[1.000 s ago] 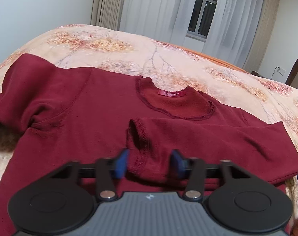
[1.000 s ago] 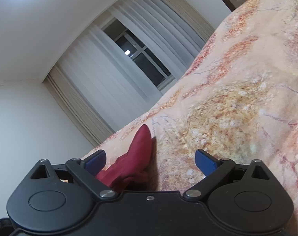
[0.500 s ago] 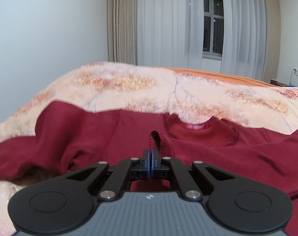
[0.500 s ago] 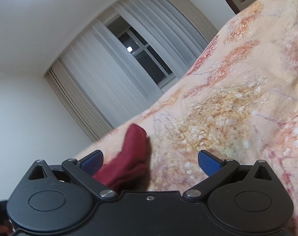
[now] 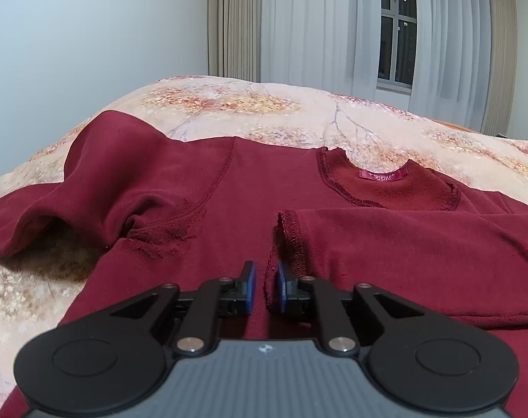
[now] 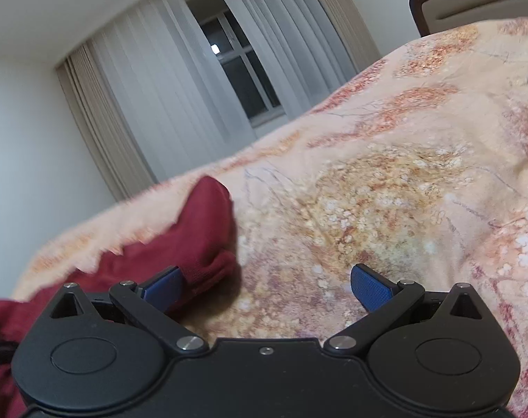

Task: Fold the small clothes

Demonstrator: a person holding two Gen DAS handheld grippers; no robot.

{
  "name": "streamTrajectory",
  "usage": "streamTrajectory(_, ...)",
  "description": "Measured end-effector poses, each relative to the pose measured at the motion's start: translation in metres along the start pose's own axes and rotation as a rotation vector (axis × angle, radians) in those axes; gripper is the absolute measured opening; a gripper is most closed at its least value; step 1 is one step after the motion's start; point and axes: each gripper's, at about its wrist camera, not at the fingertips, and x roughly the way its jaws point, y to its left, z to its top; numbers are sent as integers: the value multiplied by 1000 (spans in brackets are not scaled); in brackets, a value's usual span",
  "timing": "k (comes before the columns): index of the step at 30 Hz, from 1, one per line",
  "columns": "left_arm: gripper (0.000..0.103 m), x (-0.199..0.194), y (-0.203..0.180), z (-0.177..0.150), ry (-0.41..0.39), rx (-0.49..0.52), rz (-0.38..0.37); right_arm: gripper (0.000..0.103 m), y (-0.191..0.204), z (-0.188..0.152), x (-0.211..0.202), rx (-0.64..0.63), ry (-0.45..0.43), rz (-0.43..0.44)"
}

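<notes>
Floral bedspread (image 5: 351, 118) under curtained window (image 5: 398, 31), bearing one maroon sweater (image 5: 250, 188) laid flat with a sleeve folded across its chest; left tongs (image 5: 264, 287) just opening, sleeve cuff (image 5: 284, 240) loose between them; right tongs (image 6: 265, 287) wide apart beside sweater edge.

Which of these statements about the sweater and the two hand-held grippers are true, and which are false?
1. The dark red sweater lies on a floral bedspread. True.
2. One sleeve is folded across the sweater's body. True.
3. The left hand-held gripper pinches the cuff tightly. False: its jaws have just been opening, and a gap shows beside the cuff's edge.
4. The right hand-held gripper is shut. False: it stands wide open.
5. The sweater is blue. False: dark red.
</notes>
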Motion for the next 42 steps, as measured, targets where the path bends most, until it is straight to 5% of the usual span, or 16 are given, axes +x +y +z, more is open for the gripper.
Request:
streamTrajectory(4, 27, -2, 4, 3, -1, -19, -18, 102, 15, -4, 8, -99, 17, -84)
streamTrajectory(8, 87, -16, 11, 5, -49, -38, -49, 102, 1, -5, -2, -29, -50, 8)
streamTrajectory(11, 103, -31, 11, -1, -129, -18, -63, 102, -14, -3, -13, 69, -114, 38)
streamTrajectory(16, 103, -4, 12, -9, -10, -42, -5, 102, -5, -4, -20, 15, -90, -64)
streamTrajectory(24, 103, -4, 13, -19, -54, -50, -18, 102, 24, -8, -11, -268, 56, -147)
streamTrajectory(29, 103, -5, 15, -23, -63, -48, -18, 102, 48, -8, -4, -507, -64, -70)
streamTrajectory(34, 103, -6, 15, -24, -67, -48, -18, 102, 34, 3, -6, -397, -196, -46)
streamTrajectory(37, 103, -6, 15, -23, -67, -47, -18, 102, 22, 4, -9, -322, -230, -122)
streamTrajectory(42, 103, -5, 14, -23, -68, -45, -17, 102, 16, 2, -3, -296, -183, -204)
